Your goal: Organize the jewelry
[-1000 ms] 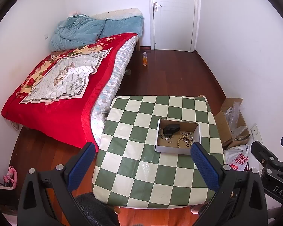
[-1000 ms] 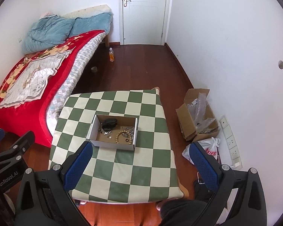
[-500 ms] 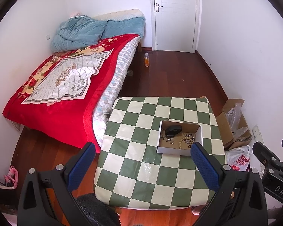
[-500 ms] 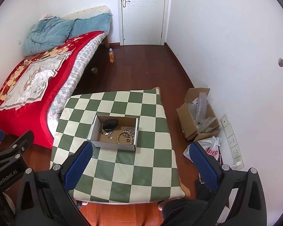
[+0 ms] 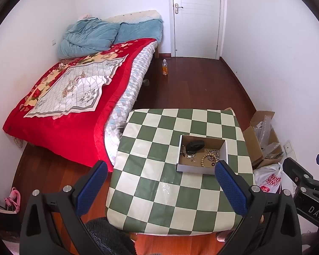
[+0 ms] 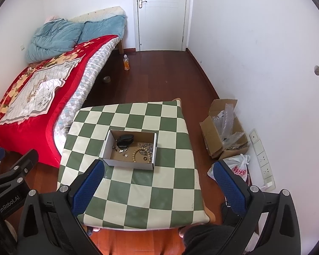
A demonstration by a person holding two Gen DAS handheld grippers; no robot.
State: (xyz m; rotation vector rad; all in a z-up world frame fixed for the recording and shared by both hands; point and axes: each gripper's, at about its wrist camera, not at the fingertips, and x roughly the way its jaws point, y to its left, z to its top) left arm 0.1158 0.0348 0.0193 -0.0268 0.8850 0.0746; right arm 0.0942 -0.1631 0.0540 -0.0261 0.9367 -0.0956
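1. The shallow cardboard box with the jewelry sits on the checked worktop, toward its right half, ahead of and below both my claws; neither claw touches it.
2. My left claw is spread wide and empty, its right fingertip overlapping the box's near right corner in view. My right claw is also spread wide and empty, its left fingertip just near the box's near left corner.
3. Both claws are held high above the near edge of the worktop, tilted down toward it, side by side.
4. Inside the box lie a string of pale round wooden beads, a tangle of silvery chain pieces, small loose metal bits and a dark rounded object at the far side.
5. The worktop cover is smooth and glossy in green and cream squares. The claw fingertips carry blue textured pads on black frames.
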